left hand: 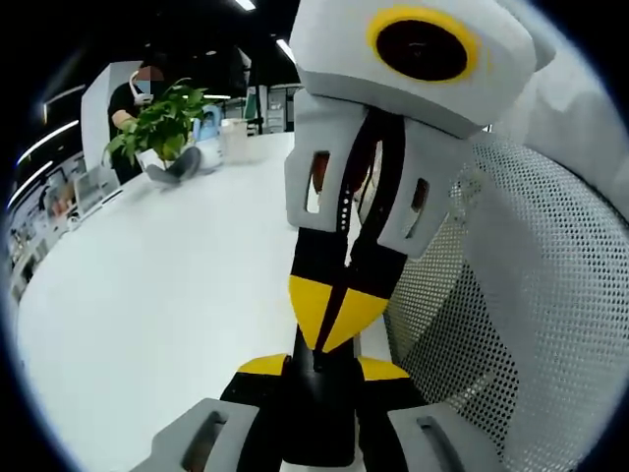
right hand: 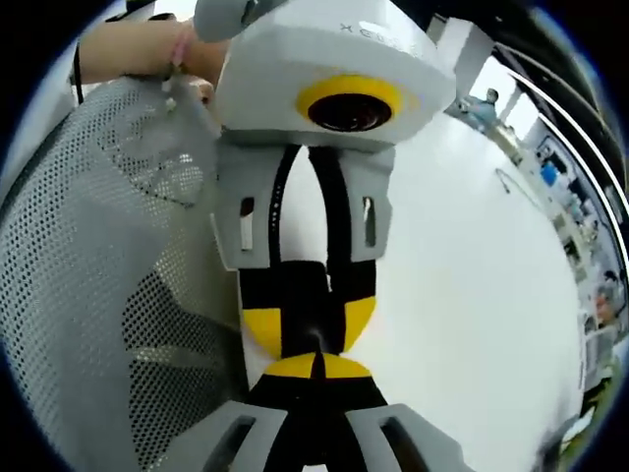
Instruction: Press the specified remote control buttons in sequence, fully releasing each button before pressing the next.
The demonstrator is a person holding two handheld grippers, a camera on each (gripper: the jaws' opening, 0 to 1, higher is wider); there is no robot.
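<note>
The two grippers meet tip to tip above a white table (left hand: 147,324). In the left gripper view my left gripper (left hand: 322,372) rises from the bottom. Its yellow-tipped jaws stand slightly apart with something dark between them; what it is I cannot make out. The right gripper (left hand: 332,313) comes down from above with its yellow tips pressed together in a point just over the left jaws. In the right gripper view my right gripper (right hand: 319,368) is shut at the bottom, and the left gripper (right hand: 311,332) hangs down from the top onto it.
A white mesh chair back (left hand: 521,295) stands close on one side of the grippers (right hand: 108,275). A person's hand (right hand: 133,49) holds the left gripper. Far across the table sit a potted plant (left hand: 162,123), cups and a seated person (left hand: 133,93).
</note>
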